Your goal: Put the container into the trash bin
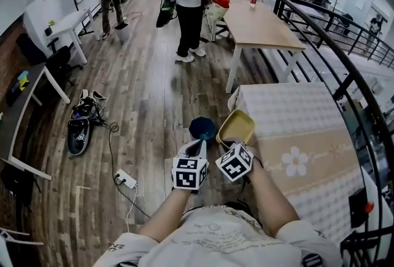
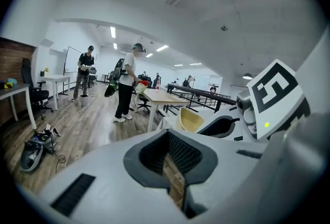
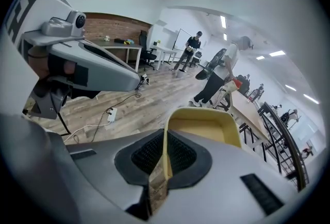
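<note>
Head view looks down on a wide wooden floor (image 1: 141, 106) that lies open to the left and ahead, with standing people and a plain wooden table (image 1: 261, 26) well away at the far end. A table (image 1: 308, 130) under a pale patterned cloth fills the right side. Its left edge runs just beside the grippers, and a dark railing (image 1: 345, 56) closes off the space beyond its right edge. On the floor to the left, well apart from the work, lie a heap of shoes (image 1: 83, 121) and a white power strip (image 1: 125, 179) with its cable.

A dark blue round trash bin (image 1: 202, 128) stands on the floor just off the cloth-covered table's left edge, with its mouth open upward. Just to its right, held up in the air over that table edge, is the container (image 1: 239, 126) (image 2: 190, 121) (image 3: 206, 127). It is a shallow pale-yellow tub with rounded corners and a thin rim, and what shows of its inside is bare. It is tipped so its open side faces back toward the person.

The right gripper (image 1: 237, 147) (image 3: 164, 158) has its jaws closed onto the container's near wall, which runs between the ribbed pads. The left gripper (image 1: 197, 149) (image 2: 172, 166) hovers beside it, above the bin's near side. Its jaws are pressed together with nothing in them, and only a sliver of floor shows through.
</note>
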`<state>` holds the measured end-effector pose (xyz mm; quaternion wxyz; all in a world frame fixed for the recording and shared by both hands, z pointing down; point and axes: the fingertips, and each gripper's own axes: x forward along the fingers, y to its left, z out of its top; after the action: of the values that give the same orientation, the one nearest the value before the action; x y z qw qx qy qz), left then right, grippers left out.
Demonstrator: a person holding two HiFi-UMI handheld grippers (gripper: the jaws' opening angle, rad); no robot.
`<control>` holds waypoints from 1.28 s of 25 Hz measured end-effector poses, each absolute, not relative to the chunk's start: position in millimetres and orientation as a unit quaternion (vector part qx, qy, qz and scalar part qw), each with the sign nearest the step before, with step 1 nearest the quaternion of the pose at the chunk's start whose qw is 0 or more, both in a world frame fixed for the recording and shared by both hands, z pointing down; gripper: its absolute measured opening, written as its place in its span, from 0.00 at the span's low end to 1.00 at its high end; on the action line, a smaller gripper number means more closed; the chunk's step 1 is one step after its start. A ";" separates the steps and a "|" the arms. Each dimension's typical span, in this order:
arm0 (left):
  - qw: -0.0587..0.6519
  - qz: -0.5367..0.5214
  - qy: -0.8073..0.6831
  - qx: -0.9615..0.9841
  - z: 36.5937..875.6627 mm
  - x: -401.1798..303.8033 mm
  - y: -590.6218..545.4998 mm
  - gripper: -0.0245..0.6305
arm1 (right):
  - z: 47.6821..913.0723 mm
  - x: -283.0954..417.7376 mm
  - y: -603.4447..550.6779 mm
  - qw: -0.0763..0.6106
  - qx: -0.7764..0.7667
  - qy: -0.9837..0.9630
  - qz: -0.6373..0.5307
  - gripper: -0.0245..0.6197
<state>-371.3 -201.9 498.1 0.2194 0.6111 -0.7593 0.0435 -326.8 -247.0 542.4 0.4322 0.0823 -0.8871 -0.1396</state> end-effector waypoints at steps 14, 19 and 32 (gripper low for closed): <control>0.242 0.053 -0.761 0.600 525.3 -434.0 -224.0 0.04 | 576.0 -392.0 -267.0 0.447 0.055 -0.884 -0.128 0.06; 0.245 0.060 -0.767 0.590 532.5 -471.9 -261.1 0.04 | 587.5 -432.3 -306.4 0.448 0.040 -0.884 -0.126 0.06; 0.301 0.085 -0.769 0.557 568.5 -554.1 -392.3 0.04 | 635.3 -504.9 -429.8 0.479 -0.018 -0.872 -0.096 0.06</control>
<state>-554.1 -392.3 568.5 0.3007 0.5572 -0.7694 0.0849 -504.9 -429.8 635.3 0.4793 -0.0175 -0.8723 -0.0957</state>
